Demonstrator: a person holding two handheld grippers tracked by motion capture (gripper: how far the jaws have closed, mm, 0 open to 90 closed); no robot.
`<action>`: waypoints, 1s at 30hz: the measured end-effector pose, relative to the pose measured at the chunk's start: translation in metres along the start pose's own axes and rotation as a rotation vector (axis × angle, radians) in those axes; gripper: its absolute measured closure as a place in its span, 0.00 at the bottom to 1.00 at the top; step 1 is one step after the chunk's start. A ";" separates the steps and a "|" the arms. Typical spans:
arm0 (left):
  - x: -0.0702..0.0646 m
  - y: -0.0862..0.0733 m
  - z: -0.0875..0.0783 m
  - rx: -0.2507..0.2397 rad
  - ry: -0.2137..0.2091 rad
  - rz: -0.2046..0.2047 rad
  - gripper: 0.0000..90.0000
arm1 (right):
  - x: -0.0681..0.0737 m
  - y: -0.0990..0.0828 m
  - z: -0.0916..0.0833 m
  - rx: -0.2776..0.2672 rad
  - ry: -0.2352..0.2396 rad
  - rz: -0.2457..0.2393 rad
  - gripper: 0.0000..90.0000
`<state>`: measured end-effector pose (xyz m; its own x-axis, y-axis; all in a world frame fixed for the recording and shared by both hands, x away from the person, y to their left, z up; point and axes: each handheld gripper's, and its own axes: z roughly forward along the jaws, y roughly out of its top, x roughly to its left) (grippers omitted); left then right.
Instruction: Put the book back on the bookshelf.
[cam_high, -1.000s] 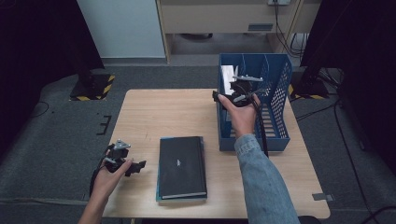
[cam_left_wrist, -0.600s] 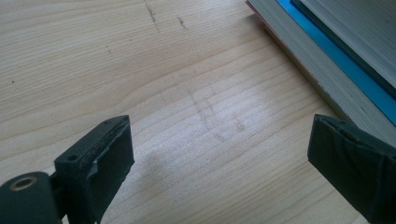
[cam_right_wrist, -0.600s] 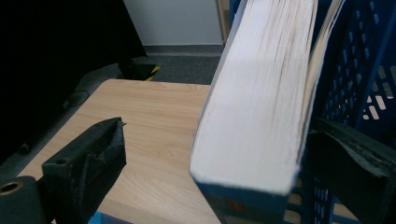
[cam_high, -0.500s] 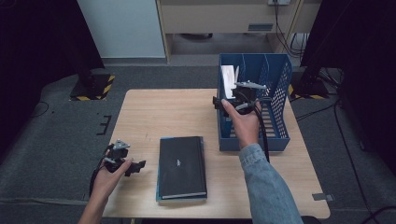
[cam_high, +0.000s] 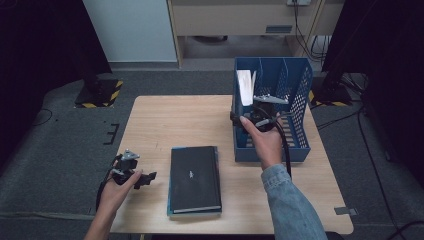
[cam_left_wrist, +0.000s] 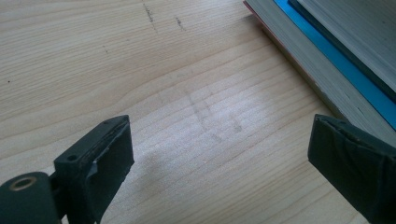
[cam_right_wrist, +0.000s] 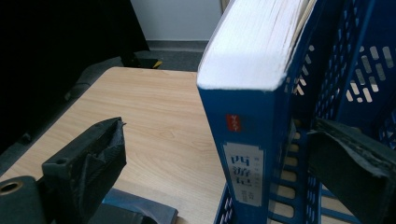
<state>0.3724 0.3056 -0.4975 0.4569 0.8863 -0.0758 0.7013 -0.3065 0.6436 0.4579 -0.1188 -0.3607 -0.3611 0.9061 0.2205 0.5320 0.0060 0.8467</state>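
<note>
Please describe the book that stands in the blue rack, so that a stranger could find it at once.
On the wooden table, look to the right side for the blue perforated rack. In its leftmost slot stands one upright book with a blue spine, a small red mark and a pale label. Unlike the books stacked flat mid-table, it stands upright, white pages on top.

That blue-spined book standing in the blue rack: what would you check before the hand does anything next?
1. Blue-spined book upright in the blue rack: ok.
2. Right gripper open, jaws either side of the spine: ok.
3. Book steady unsupported: cannot tell.
4. Stack of books lying flat on the table: ok.
5. Left gripper open over bare wood beside the stack: ok.
</note>
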 end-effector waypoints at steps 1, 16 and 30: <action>0.000 0.000 0.000 0.001 0.000 0.001 0.07 | 0.000 -0.001 -0.001 -0.004 0.000 -0.002 0.06; 0.000 0.000 -0.002 -0.018 -0.005 0.005 0.05 | -0.002 -0.024 -0.013 0.006 0.014 -0.008 0.08; -0.003 0.001 0.004 -0.003 -0.006 0.017 0.05 | 0.001 -0.052 -0.022 0.039 0.026 -0.054 0.12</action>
<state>0.3736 0.3012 -0.4996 0.4718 0.8789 -0.0698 0.6919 -0.3200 0.6471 0.4131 -0.1271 -0.3938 -0.4096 0.8926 0.1884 0.5409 0.0713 0.8381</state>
